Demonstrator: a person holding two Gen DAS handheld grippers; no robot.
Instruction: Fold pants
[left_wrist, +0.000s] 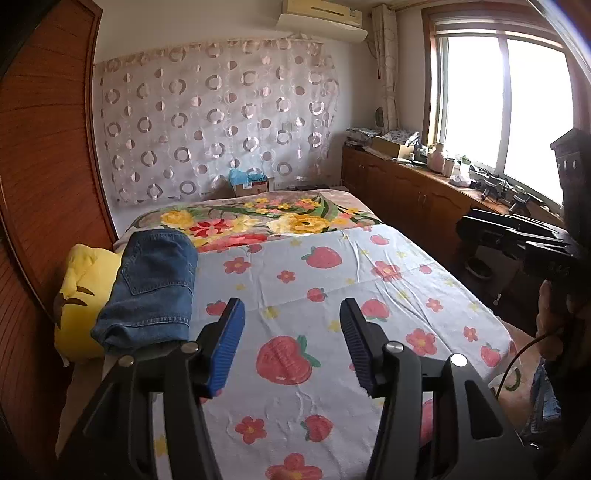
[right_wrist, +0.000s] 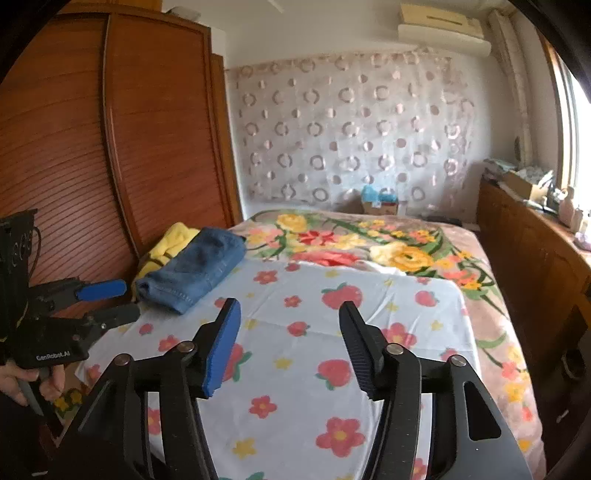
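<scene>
One folded blue denim pants (left_wrist: 147, 288), hems stacked

- A bed (left_wrist: 388, 266) filled the middle of the room, spread with a pale sheet (right_wrist: 369, 317) printed with strawberries and flowers.
- A floral blanket (right_wrist: 369, 236) covered the far end of the bed.
- A tall wooden wardrobe (right_wrist: 140, 140) with slatted doors stood at the left.
- A sheer curtain (left_wrist: 207, 122) with ring patterns hung across the far wall.
- An air conditioner (left_wrist: 321, 18) sat high on that wall.
- A bright window (left_wrist: 498, 110) lit the room from the right, above a low wooden cabinet (left_wrist: 406, 192) cluttered with small items.
</scene>
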